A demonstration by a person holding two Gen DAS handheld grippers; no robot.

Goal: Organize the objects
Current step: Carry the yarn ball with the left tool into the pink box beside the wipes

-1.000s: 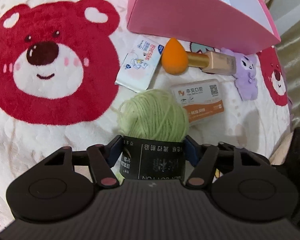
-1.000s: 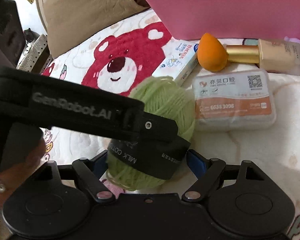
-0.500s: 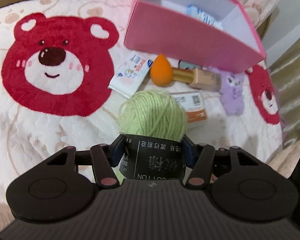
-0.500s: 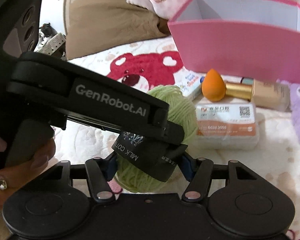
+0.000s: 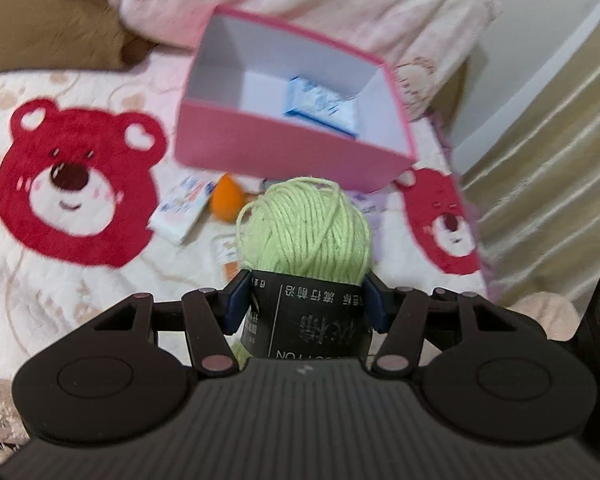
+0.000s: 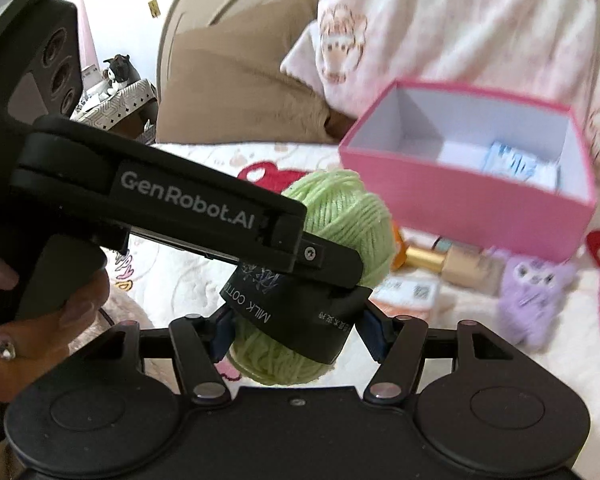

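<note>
A light green yarn ball [image 5: 308,224] with a black paper band hangs above the bear-print blanket [image 5: 60,280], held from two sides. My left gripper [image 5: 306,300] is shut on its banded middle. In the right wrist view the same yarn ball [image 6: 340,216] sits between the blue pads of my right gripper [image 6: 298,332], which press on it too. The left tool's black body [image 6: 180,208] crosses that view, with a person's hand [image 6: 40,320] on its grip. Beyond the ball stands an open pink box [image 5: 292,152] with a blue-white pack [image 5: 320,108] inside.
Below the ball the blanket carries a tissue pack [image 5: 182,208], an orange makeup sponge [image 5: 226,200], a gold-capped foundation bottle [image 6: 452,264], an orange-white card box [image 6: 408,292] and a purple plush [image 6: 536,292]. Pillows lie behind the box; a curtain [image 5: 540,160] hangs to the right.
The right gripper's jaws closed onto the yarn ball. Both grippers then rose with it off the blanket, and the pink box's inside came into view.
</note>
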